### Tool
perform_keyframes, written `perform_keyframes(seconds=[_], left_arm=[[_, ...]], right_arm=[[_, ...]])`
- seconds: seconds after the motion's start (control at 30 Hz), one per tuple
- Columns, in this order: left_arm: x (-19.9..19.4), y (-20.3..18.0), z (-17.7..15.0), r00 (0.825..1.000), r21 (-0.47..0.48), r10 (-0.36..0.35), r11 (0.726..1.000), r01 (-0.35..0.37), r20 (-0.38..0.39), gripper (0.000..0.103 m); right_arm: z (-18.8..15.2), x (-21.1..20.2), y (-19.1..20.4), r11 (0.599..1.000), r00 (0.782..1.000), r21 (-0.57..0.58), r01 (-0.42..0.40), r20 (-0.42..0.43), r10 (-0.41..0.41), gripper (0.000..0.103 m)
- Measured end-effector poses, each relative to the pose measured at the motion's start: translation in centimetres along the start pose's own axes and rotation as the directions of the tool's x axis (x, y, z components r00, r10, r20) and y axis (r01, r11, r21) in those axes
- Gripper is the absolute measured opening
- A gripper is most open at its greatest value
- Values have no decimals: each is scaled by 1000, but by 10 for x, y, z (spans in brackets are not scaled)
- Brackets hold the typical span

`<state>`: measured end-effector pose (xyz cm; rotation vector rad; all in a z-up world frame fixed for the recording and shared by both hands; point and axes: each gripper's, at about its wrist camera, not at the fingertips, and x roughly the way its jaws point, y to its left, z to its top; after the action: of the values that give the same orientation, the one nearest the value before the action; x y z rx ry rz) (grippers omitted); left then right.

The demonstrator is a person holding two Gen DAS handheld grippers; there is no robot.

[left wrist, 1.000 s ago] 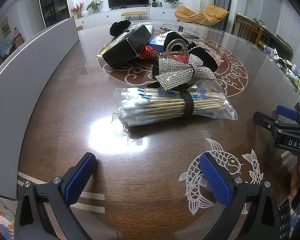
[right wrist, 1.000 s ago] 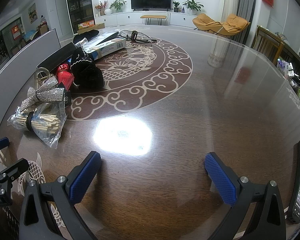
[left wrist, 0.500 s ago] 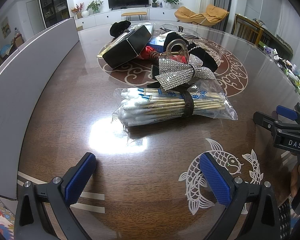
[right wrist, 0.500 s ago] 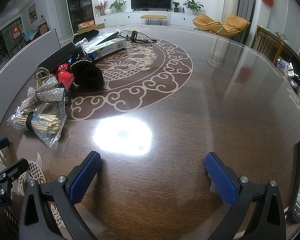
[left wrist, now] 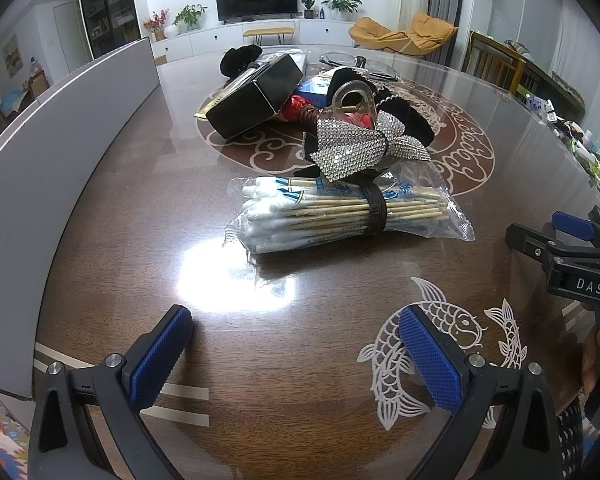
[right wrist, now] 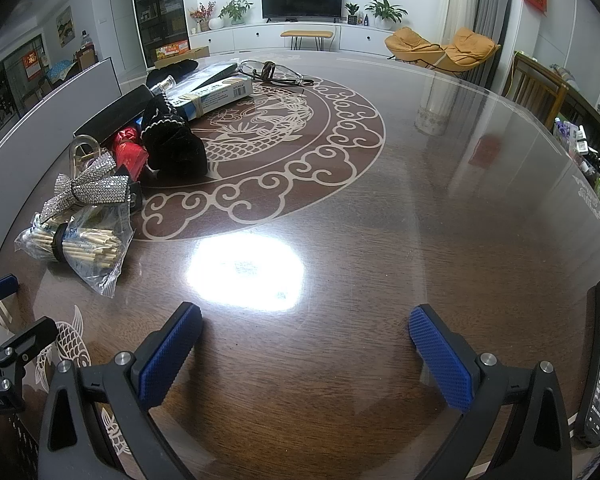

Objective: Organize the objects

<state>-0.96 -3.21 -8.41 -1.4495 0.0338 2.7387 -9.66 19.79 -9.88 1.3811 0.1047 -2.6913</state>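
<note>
We hold both tools low over the near edge of the round table (right wrist: 440,208), and nothing has been picked up yet. Our left gripper (left wrist: 296,354) sits at the bottom of its frame with its blue pads spread wide and nothing between them; our right gripper (right wrist: 306,354) is likewise wide open and empty over bare wood. The nearest thing to sort, we judge, is the bag of cotton swabs (left wrist: 340,212), lying in the middle of the left view, straight ahead of the left fingers and well apart from them. Its long axis runs left to right across the frame, crosswise to our reach, with a dark band around its middle, so the open jaws would straddle its narrow width there. In the right view the same bag lies at the far left edge, off to the side, so the left hand is the nearer one. Behind the bag, touching it, rests a rhinestone bow (left wrist: 364,148), then a black box (left wrist: 256,96) and other clutter.
</note>
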Motion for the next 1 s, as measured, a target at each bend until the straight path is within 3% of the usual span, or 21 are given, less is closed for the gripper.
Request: perform_keyframes(seconds=[0.2, 0.3, 0.37, 0.47, 0.53, 0.63, 0.7, 0.87, 0.93, 1.0], left_arm=[[-1, 5, 0, 999, 6, -6, 1000, 6, -38, 103], [-4, 15, -4, 998, -6, 1, 1000, -2, -61, 103], [-6, 27, -7, 996, -29, 14, 999, -17, -83, 103], [-10, 50, -12, 993, -68, 36, 997, -44, -116, 103], [-14, 64, -18, 990, -97, 50, 993, -64, -135, 103], [-19, 81, -28, 989, -120, 61, 990, -78, -137, 103], [-22, 85, -33, 989, -132, 51, 989, -69, -137, 103], [-29, 79, -12, 988, -225, -126, 969, 103, -88, 103], [-27, 72, 10, 988, -259, -144, 958, 125, -58, 103], [-17, 67, 31, 993, -311, -109, 946, 91, -39, 103]], right_arm=[[6, 4, -2, 1000, 1000, 19, 8, -17, -8, 103], [25, 14, 0, 997, 997, 68, 37, -63, -33, 103], [35, 19, 7, 997, 999, 75, 9, -49, -5, 103], [39, 23, 35, 998, 998, -32, -51, -44, 50, 103], [30, 16, 62, 980, 990, -145, -136, -54, 129, 103], [6, -3, 96, 909, 958, -303, -287, -89, 273, 103], [-6, -13, 107, 870, 943, -366, -332, -110, 313, 103], [-15, -15, 93, 894, 964, -361, -265, -95, 248, 103], [-15, -13, 85, 909, 969, -334, -248, -82, 234, 103], [-14, -13, 76, 922, 973, -311, -232, -61, 224, 103]])
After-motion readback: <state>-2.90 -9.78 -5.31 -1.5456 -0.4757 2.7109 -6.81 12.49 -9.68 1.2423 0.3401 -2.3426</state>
